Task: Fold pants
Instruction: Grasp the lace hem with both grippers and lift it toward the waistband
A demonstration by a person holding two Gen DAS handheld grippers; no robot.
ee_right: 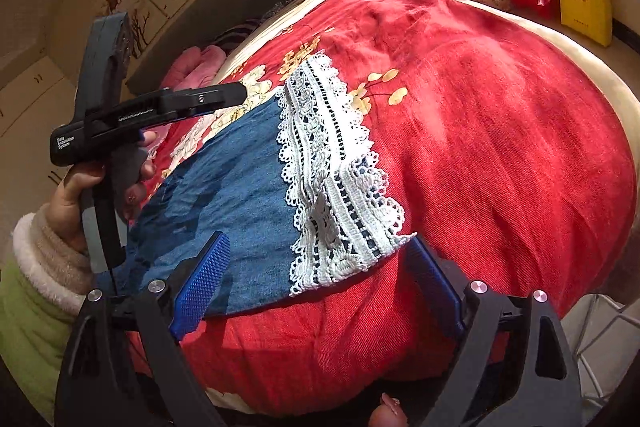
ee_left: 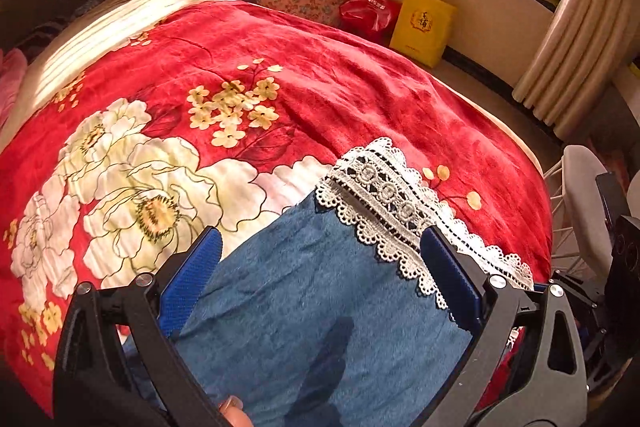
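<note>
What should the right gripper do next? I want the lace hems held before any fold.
Probably lower the open right gripper and close on the lace hem between its blue fingers. The denim pants lie flat on the red blanket, ungripped.

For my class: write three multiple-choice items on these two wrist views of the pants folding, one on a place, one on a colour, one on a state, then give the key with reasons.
1. Where do the pants lie?
A. on the red blanket
B. on the floor
C. on the window sill

2. What colour is the lace trim on the pants?
A. black
B. white
C. yellow

3. How do the jaws of the right gripper stand?
A. shut on the lace
B. shut on the blanket
C. open, gripping nothing

Key: 1 A, blue cloth spreads over the flowered blanket; 2 B, the trim is white against the denim; 3 C, both blue pads stand wide apart over the hem.
</note>
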